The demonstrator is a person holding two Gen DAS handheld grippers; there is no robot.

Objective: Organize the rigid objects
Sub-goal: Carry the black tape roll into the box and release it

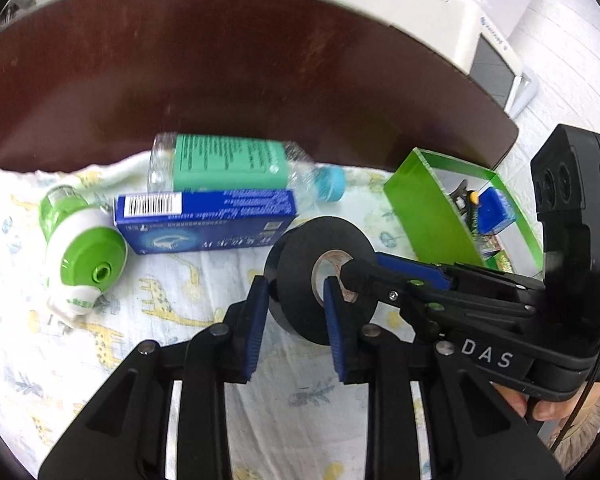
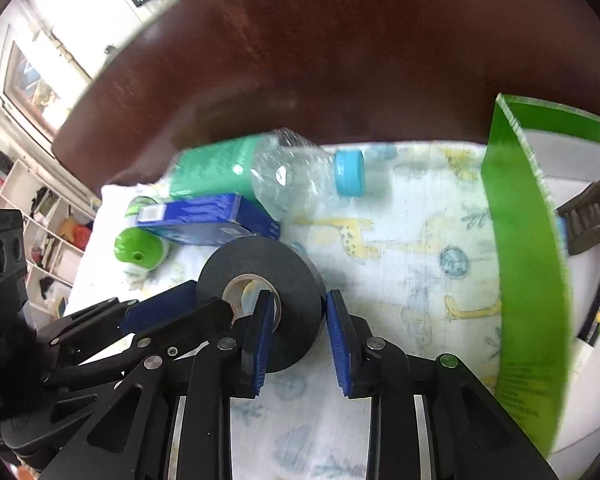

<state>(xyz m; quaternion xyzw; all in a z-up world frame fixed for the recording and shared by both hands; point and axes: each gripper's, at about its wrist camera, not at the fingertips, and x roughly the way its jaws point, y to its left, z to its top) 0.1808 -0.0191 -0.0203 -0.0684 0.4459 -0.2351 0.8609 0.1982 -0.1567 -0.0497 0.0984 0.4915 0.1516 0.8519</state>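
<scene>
Both tools grip the black tape roll (image 1: 320, 276) at once. The left tool (image 1: 296, 320) has one pad on the roll's outer face and the other inside the core; the right tool (image 2: 296, 332) clamps the opposite wall the same way, one pad in the core, one outside. Neither tool is released.

Risk: with two grips on one ring, any pull in opposing directions can twist the roll out of one pair of pads, or drag the giraffe-print cloth (image 1: 180, 320) beneath it. If one tool lets go too late, the roll may tip and strike the blue box (image 1: 204, 220) just beyond the left tool. Each grip holds only one wall of the ring (a narrow purchase), so slippage is plausible.

The roll is matte black with a pale cardboard core, tilted up off the cloth. The green tray (image 2: 524, 240) stands to the right of the right tool; a clear bottle (image 1: 228, 164) lies beyond the box.
</scene>
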